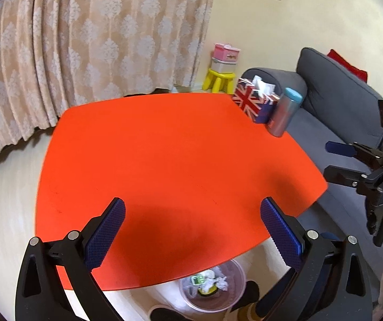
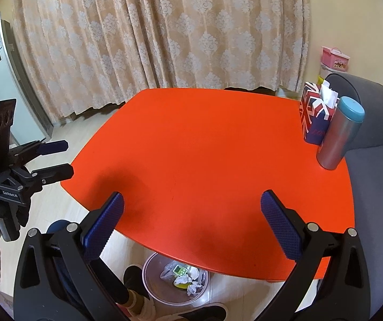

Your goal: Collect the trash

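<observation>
while both grippers [image 1: 191, 230] [image 2: 191, 224] hang spread and empty over the orange table [image 2: 204, 144], a tissue box [image 2: 314, 112] touches a tumbler [image 2: 338, 133].

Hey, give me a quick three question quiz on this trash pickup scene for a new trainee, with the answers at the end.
1. True or false: the left claw holds trash.
2. Where is the bin? A) on the sofa B) on the floor at the table's near edge C) on the table
3. What stands beside the tissue box on the table?

Key: 1 false, both it and the right claw are open and empty. 2 B. 3 the flask.
</observation>
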The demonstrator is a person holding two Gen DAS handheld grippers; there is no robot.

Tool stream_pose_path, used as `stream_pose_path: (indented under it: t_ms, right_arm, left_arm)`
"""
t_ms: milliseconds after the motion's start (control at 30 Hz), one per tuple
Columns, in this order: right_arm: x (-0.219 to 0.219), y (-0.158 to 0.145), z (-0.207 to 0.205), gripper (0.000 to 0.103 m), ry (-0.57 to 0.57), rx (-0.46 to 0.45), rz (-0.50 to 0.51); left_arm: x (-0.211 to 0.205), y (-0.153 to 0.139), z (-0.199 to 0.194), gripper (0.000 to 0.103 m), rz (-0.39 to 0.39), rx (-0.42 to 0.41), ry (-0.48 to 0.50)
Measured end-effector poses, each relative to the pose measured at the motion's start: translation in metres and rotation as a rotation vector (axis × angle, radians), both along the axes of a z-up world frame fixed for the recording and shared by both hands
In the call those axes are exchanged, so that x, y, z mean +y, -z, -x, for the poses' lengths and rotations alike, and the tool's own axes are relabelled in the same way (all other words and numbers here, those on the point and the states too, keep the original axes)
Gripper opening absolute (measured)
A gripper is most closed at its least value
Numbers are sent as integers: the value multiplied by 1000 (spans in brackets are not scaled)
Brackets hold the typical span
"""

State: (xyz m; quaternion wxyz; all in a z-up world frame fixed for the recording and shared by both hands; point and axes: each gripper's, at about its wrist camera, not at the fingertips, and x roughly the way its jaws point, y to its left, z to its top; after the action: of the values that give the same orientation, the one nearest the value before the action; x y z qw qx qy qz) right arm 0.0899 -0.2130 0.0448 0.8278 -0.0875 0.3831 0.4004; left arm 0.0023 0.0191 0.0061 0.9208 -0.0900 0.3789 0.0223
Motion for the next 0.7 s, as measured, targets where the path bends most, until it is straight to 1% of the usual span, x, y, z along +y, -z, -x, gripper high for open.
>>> stream_pose_path:
  t_ms: [67,133,700]
  right_arm:
    - [0,0,0,100,-3,4,0]
    - [2,0,-2,100,-8,8,1]
    - [4,3,-7,100,8,4,8]
  left_arm:
    - [-2,-1,0,97,-43,-1,-18]
    - [-2,0,-1,97,-58,2,-28]
    - [2,-2,-3,97,-56,-3,-55]
